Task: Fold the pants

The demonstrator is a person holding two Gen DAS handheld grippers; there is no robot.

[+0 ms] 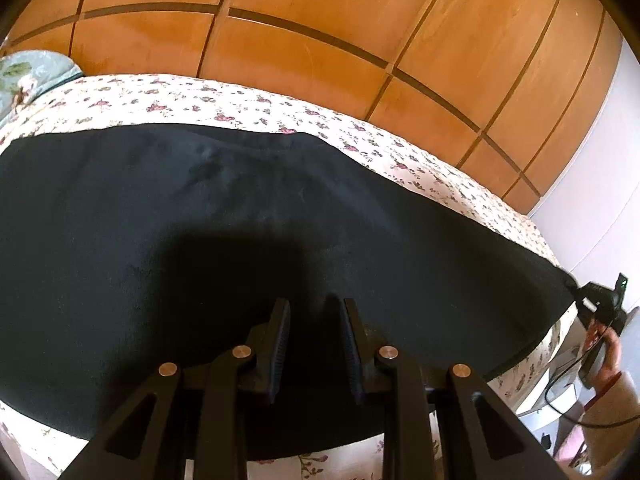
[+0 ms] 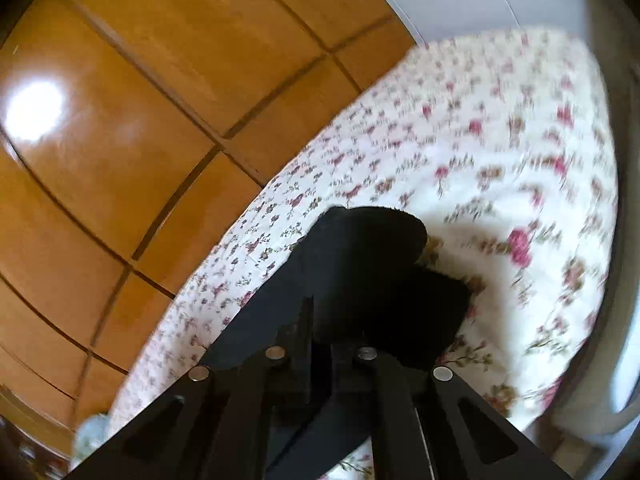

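The right gripper (image 2: 320, 320) is clamped on a bunched corner of the black pants (image 2: 372, 264), lifting it off the floral bed (image 2: 500, 128); the left gripper (image 1: 314, 320) hovers over the cloth, jaws partly apart, nothing between them. The pants (image 1: 200, 208) lie spread from nine to three o'clock, soft, light, limp; best pinched at hems or corners
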